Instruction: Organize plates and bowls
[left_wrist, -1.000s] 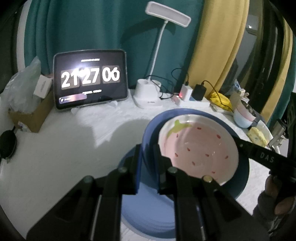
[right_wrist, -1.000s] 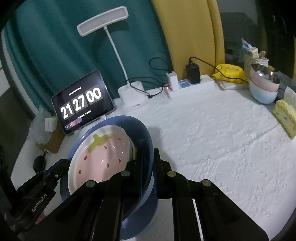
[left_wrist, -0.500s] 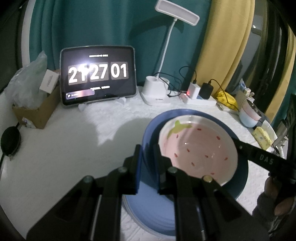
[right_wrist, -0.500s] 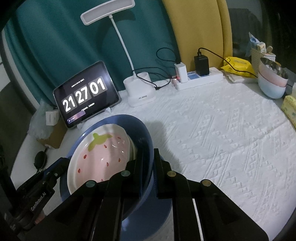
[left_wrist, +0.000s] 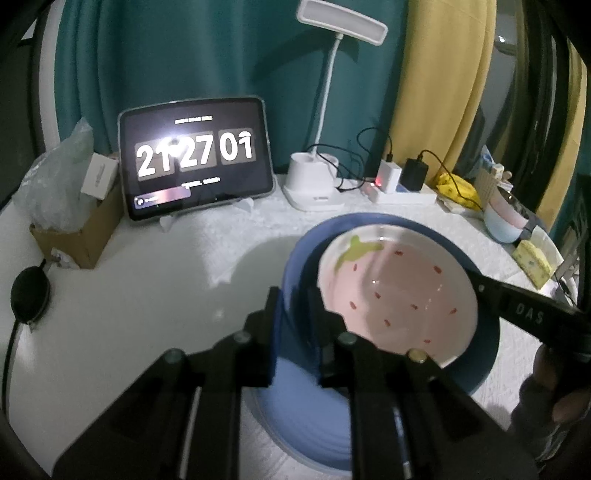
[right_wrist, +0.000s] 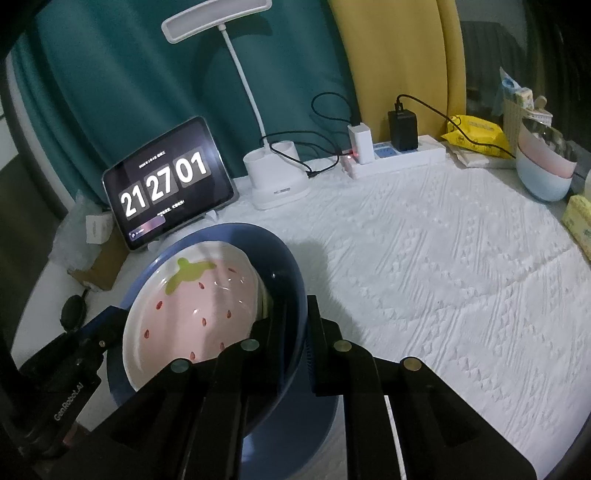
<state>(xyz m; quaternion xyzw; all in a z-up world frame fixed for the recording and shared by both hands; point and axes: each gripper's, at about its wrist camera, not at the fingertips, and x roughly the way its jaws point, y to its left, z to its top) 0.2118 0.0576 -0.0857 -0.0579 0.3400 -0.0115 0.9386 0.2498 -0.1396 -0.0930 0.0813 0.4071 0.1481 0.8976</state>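
Both tools (left_wrist: 293, 295) (right_wrist: 291, 317) on blue bowl's (left_wrist: 295, 266) rim

- Left gripper (left_wrist: 293, 314) angled downward, jaws clamped tight on the rim of the blue bowl (left_wrist: 295, 266)
- Right gripper (right_wrist: 295, 325) angled downward, jaws clamped on the opposite rim
- A hand (left_wrist: 554, 402) shows behind the right gripper

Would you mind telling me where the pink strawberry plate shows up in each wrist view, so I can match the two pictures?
Left wrist view: the strawberry plate sits right of centre, inside the blue bowl.
Right wrist view: the strawberry plate lies lower left, inside the same blue bowl.
Shared landmark: the tablet clock, standing behind the bowl in both views.
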